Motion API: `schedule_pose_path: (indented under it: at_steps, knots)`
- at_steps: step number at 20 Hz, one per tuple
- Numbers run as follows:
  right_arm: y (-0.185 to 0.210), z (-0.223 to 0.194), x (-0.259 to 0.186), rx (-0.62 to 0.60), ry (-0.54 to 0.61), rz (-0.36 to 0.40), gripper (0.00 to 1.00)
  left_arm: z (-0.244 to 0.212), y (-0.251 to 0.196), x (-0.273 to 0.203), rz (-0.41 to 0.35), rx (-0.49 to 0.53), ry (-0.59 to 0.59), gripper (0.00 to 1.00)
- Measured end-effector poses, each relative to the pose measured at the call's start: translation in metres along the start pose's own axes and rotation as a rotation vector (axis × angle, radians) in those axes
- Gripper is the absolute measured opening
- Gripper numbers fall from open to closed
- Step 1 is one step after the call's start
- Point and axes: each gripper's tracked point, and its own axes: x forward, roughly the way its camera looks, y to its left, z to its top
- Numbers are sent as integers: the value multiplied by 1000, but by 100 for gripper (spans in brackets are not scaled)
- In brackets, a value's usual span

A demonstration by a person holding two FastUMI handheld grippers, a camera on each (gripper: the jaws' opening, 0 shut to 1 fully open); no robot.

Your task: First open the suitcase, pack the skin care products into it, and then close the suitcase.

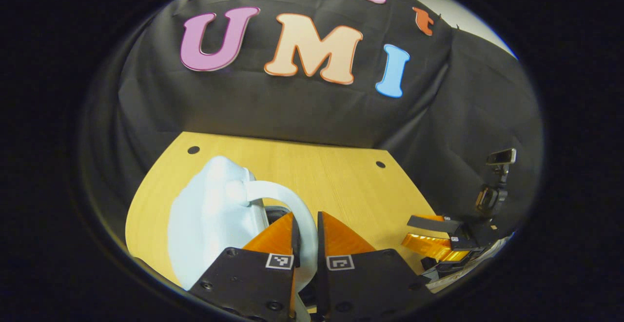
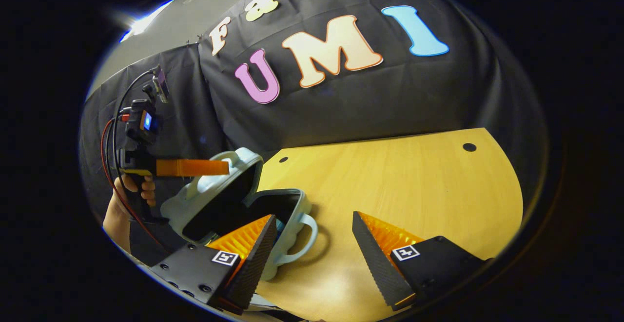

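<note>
Pinching the lid handle (image 1: 297,210) with our left gripper (image 1: 307,229), both fingers clamped on it. Suitcase (image 2: 234,205) sits half-open on the wooden table (image 2: 414,190), lid (image 2: 219,185) tilted up. Our right gripper (image 2: 312,234) hangs spread wide, holding nothing, beside the case.

Pale blue suitcase (image 2: 229,200) half open on wooden table (image 2: 399,180), right gripper (image 2: 312,244) spread wide above tabletop, left gripper (image 2: 195,167) at lid.
</note>
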Motion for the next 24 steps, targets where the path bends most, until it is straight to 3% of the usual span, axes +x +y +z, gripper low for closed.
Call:
schedule_pose_path:
  at_steps: [1, 6, 9, 12, 14, 17, 19, 20, 24]
  knots:
    - [-8, 1, -4, 10, -4, -10, 98, -11, -6, 6, -5, 8, 21, 14]
    - [-39, 3, -26, 22, -12, -31, 98, -64, -35, 43, 25, 85, 144, 13]
    - [-53, 8, -36, 21, -21, -41, 98, -89, -45, 59, 62, 72, 177, 18]
    - [-55, 20, -42, -20, -39, -36, 98, -75, -78, 51, 32, 62, 81, 30]
    - [-46, 34, -48, -76, -75, -33, 98, -51, -90, 41, 40, 83, -6, 48]
    - [-29, 72, -53, -147, -191, -67, 98, -15, -81, 23, 142, 134, -175, 97]
    - [-18, 107, -62, -187, -305, -126, 92, 20, -80, 4, 172, 182, -299, 99]
    - [-12, 124, -68, -199, -359, -159, 98, 35, -78, -5, 194, 210, -333, 98]
    - [17, 174, -89, -199, -532, -220, 94, 79, -82, -48, 225, 259, -471, 97]
